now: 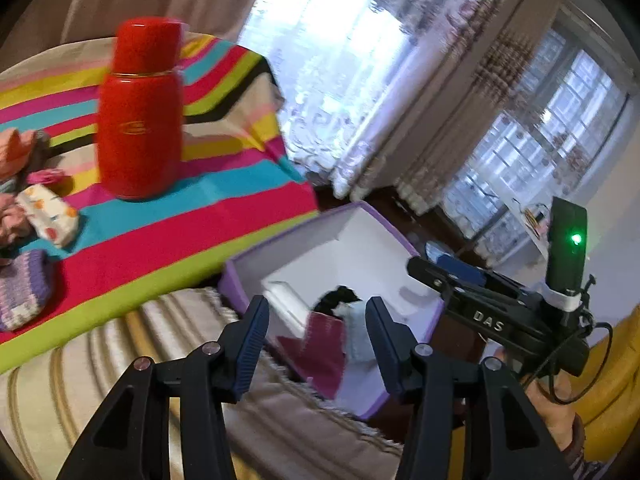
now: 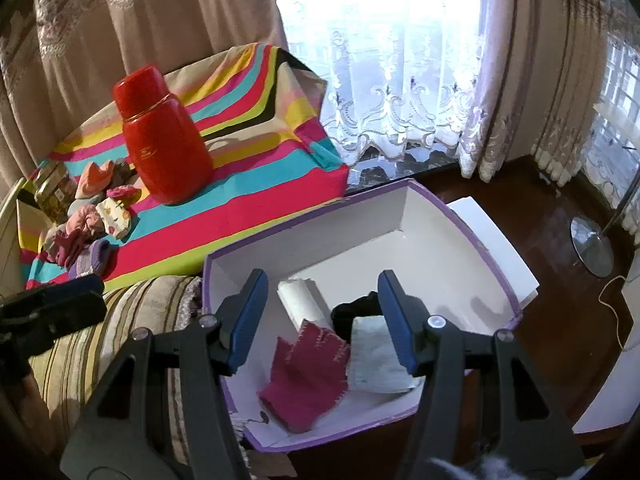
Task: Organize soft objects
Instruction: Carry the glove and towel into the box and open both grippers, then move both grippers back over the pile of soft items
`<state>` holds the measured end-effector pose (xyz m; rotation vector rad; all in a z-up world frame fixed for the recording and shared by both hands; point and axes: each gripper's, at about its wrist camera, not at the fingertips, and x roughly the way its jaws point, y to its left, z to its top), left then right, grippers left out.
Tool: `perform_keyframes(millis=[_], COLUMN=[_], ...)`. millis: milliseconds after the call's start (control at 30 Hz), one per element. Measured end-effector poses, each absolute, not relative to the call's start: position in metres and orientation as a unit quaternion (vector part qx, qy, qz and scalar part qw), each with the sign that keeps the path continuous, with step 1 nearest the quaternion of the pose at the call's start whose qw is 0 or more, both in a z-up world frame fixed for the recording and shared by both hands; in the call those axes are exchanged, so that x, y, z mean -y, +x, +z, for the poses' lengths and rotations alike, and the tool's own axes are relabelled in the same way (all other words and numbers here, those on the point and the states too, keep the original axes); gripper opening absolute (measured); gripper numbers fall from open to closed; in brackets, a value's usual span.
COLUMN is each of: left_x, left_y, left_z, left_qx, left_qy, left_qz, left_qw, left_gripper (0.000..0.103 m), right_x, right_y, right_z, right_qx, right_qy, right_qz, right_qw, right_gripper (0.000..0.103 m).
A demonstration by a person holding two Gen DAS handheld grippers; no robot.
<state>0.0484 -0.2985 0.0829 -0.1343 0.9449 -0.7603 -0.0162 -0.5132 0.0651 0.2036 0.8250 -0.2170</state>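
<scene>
Both tools gape half open over the box (image 2: 496, 240), gripping nothing: the left tool (image 1: 316, 344) and right tool (image 2: 322, 320). A magenta cloth (image 2: 308, 380) lies in the box; more soft things (image 2: 88, 224) sit on the striped cloth (image 2: 240, 216).

— What place is this?
— A home, I think. Lace curtains (image 2: 384, 92) at the window, a striped cloth (image 2: 240, 208) on furniture, a flask (image 2: 164, 136), a wooden floor (image 2: 560, 208).
</scene>
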Motion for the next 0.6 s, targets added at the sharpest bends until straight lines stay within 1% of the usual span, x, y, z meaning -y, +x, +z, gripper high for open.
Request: perform_keyframes(millis=[133,200,233,367,600], left_x=[0.271,0.253,0.244,0.2,0.117], left_y=[0.053,0.055,0.057,0.062,0.07], left_z=[0.087,0.088,0.087,0.083,0.066], left_qx=[-0.422,-0.414,-0.412,-0.404,-0.432], left_qy=[-0.058,-0.057,-0.061,-0.066,-0.098], left_qz=[-0.319,-0.298,-0.289,-0.244,-0.165], left_qw=[0.847,0.858,0.862,0.879,0.881], left_gripper=[0.052,0.059,0.059,0.06,0.06], right_x=[0.494,0.481,0.477,0.452,0.408], right_y=[-0.008,-0.002,-0.001,0.01,0.028], right_z=[0.066,0.067,0.066,0.065,0.065], right_qx=[-0.401,-0.404,-0.405,-0.412,-0.422], right_qy=[0.085,0.079,0.078,0.068,0.048], right_qz=[-0.088,-0.073,-0.068,-0.039,0.006], right_qw=[0.908,0.908,0.908,0.908,0.905], right_gripper=[0.061,0.061,0.061,0.061,0.061])
